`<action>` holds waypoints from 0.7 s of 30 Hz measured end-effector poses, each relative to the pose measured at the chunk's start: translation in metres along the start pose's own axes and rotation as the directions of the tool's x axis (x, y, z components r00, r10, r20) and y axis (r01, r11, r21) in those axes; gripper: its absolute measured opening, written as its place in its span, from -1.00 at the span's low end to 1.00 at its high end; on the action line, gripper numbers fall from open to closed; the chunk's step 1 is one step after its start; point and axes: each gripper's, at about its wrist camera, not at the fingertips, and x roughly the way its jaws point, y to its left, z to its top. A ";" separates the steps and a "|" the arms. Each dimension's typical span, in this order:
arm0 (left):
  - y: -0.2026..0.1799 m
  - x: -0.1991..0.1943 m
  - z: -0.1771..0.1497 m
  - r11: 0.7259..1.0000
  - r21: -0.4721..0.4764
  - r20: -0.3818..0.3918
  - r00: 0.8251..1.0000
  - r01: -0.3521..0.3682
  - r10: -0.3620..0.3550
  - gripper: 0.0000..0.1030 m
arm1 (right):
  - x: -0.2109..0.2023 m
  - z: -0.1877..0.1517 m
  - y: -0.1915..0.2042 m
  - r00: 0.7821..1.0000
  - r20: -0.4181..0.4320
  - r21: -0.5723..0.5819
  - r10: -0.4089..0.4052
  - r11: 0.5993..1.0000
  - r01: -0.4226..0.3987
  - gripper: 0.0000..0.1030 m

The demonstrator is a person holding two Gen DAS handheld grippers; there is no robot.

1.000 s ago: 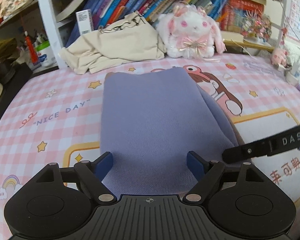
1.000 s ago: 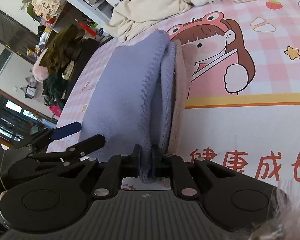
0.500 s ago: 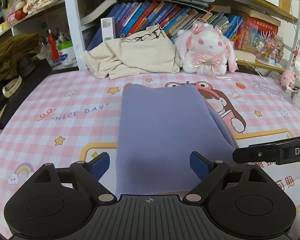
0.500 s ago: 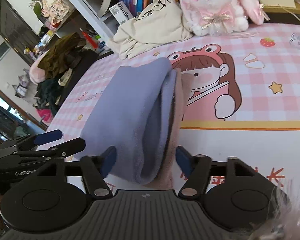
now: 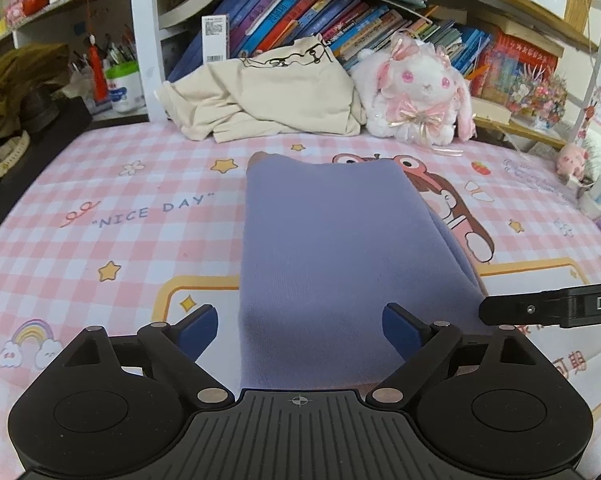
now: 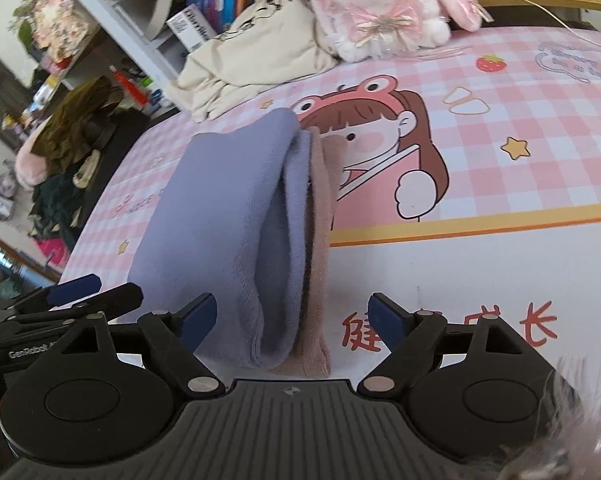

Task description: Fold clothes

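Right gripper [image 6: 290, 316] just opening, off folded lilac garment [image 6: 228, 216], seemingly flat

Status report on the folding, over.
Both grippers open: left gripper empty, right gripper jaws just opened, off the cloth. Purple garment folded flat on the pink checked sheet. Nothing in the way.

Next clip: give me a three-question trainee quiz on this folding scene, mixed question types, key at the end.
1. True or false: the right tool grips the purple garment.
2. What lies behind the garment, left of the plush rabbit? A) beige cloth B) red towel C) blue jeans
3. Fill in: the mat reads "NICE ___".

Key: 1 false, both tools stand open; the left tool too. 2 A, the beige cloth. 3 DAY.
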 end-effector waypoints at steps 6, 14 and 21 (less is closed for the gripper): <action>0.023 0.010 0.007 0.998 -0.021 -0.025 0.998 0.060 -0.061 0.78 | 0.006 0.001 0.006 0.998 0.013 0.066 -0.062 0.996 0.061 0.62; 0.053 0.039 0.011 0.959 -0.181 -0.106 0.965 0.220 -0.242 0.78 | 0.017 0.000 0.005 0.996 -0.001 0.152 -0.092 0.984 0.091 0.62; 0.077 0.075 0.009 0.862 -0.381 -0.149 0.898 0.333 -0.413 0.77 | 0.028 0.007 -0.004 0.999 -0.037 0.225 -0.012 0.974 0.020 0.57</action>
